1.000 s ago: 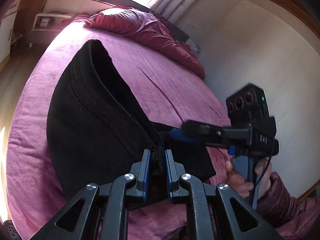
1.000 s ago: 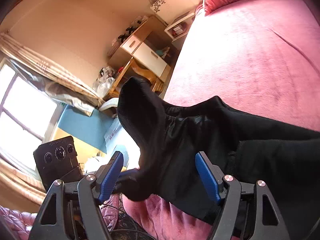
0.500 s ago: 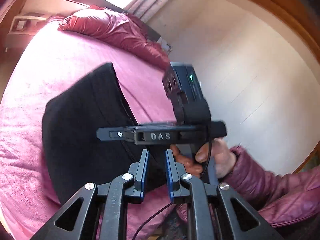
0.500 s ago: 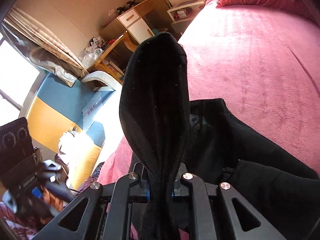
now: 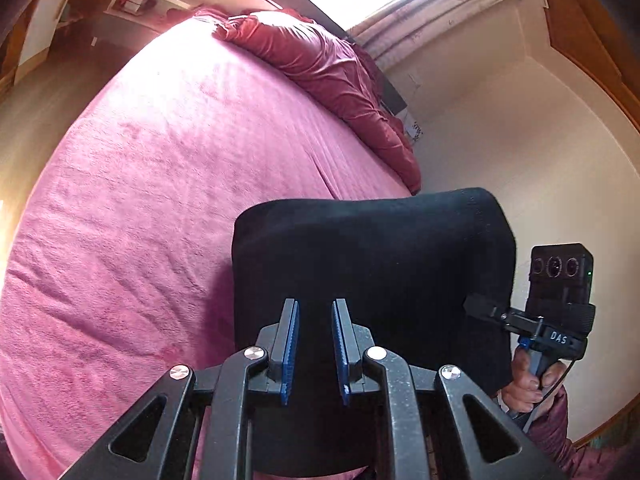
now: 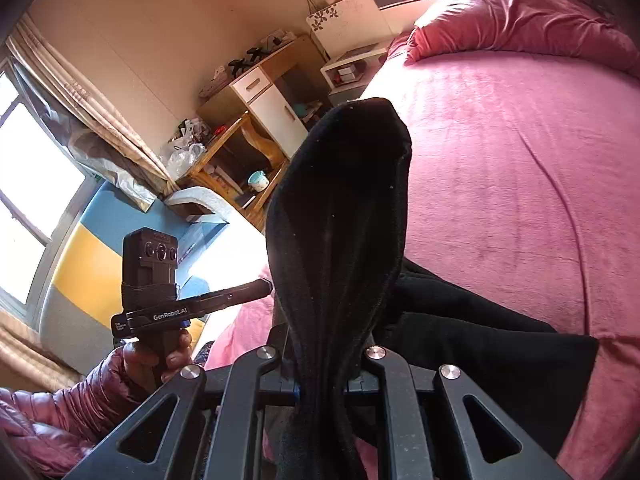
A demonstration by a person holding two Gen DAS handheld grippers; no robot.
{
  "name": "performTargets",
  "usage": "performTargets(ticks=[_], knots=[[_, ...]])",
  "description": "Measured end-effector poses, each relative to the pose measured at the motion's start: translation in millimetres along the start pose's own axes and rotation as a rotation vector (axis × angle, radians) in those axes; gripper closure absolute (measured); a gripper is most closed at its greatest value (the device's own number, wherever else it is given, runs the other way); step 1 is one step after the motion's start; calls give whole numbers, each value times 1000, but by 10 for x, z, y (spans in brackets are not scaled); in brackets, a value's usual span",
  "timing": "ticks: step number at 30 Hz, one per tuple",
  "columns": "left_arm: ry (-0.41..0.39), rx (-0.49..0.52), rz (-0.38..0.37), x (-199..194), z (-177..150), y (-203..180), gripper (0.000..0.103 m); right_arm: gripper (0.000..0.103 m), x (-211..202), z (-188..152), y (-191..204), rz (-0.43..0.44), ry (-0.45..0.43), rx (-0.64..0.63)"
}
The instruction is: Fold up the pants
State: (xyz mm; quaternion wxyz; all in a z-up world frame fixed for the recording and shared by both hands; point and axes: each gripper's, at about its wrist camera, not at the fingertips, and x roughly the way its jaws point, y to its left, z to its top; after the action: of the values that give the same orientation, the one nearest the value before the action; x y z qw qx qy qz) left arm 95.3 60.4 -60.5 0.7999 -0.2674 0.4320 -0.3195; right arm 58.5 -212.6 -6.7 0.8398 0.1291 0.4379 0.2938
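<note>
Right wrist view: right tool [image 6: 320,376] clamping black pants [image 6: 340,216], lifting fold above bed [image 6: 500,152]. Left tool [image 5: 313,344] sitting narrowly apart, gripping nothing — one-sided hold risking fold sagging, skewing.

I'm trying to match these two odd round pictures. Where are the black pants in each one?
Left wrist view: the pants fill the lower middle, a raised flat panel right behind the left gripper.
Right wrist view: the pants stand as a tall fold in the middle, clamped in the right gripper.
Shared landmark: the red duvet at the bed's far end.
</note>
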Motion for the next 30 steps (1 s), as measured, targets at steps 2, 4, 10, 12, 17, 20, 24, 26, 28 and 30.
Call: performTargets(ticks=[2, 4, 10, 12, 17, 20, 24, 26, 28, 30], knots=[[43, 10, -7, 206, -71, -77, 86, 90, -146, -66, -158, -27, -11, 23], [92, 27, -11, 393, -148, -170, 86, 90, -258, -152, -351, -56, -16, 55], [260, 108, 7, 847, -475, -434, 86, 90, -366, -514, -1118, -134, 4, 207], [305, 134, 27, 971, -590, -486, 86, 90, -321, -659, -1405, -154, 20, 279], [353, 164, 62, 1110, -764, -551, 86, 90, -90, -976, -1864, -132, 51, 410], [361, 186, 78, 1073, -804, -596, 86, 89, -58, -1093, -2051, -88, 19, 473], [359, 233, 112, 1035, -877, -693, 86, 83, -148, -1178, -2073, -45, -20, 511], [343, 268, 99, 982, -902, -783, 83, 79, -306, -1227, -2015, -89, -34, 500], [322, 277, 95, 935, -924, -828, 83, 75, -495, -1270, -1920, -149, -68, 498], [308, 252, 78, 917, -922, -798, 83, 75, -683, -1352, -1794, -171, -94, 512]])
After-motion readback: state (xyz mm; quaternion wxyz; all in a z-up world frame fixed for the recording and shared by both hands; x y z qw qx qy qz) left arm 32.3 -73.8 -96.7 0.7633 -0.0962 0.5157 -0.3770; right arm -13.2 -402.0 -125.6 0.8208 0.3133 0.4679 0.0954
